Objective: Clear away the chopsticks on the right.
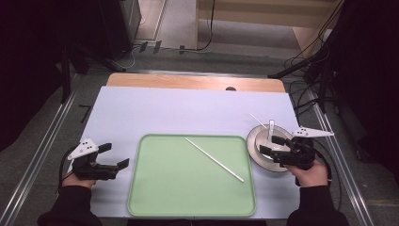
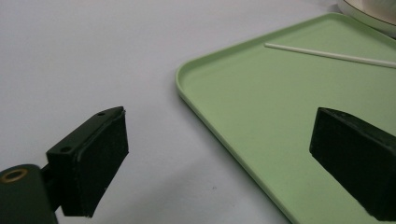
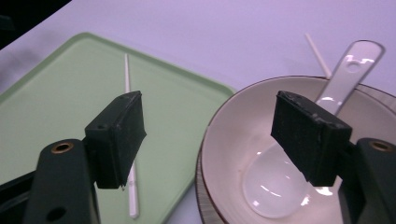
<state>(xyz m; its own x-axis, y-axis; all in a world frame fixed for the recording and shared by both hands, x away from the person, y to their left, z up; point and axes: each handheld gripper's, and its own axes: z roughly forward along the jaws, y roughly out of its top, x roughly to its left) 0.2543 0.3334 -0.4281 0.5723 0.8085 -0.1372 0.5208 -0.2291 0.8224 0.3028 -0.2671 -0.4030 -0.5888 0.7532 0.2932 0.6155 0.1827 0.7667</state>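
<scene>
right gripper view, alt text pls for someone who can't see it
Two open black fingers of the right gripper hover over the rim of a cream bowl that holds a white soup spoon. Left of the bowl, a white chopstick lies on a green tray. A second chopstick lies behind the bowl on the pale table.

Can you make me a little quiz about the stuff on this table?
1. What lies on the green tray?
2. True or false: the spoon sits in the bowl.
3. Which hand-held gripper is over the bowl: A left, B right?

Key: 1. one white chopstick. 2. true. 3. B.
</scene>
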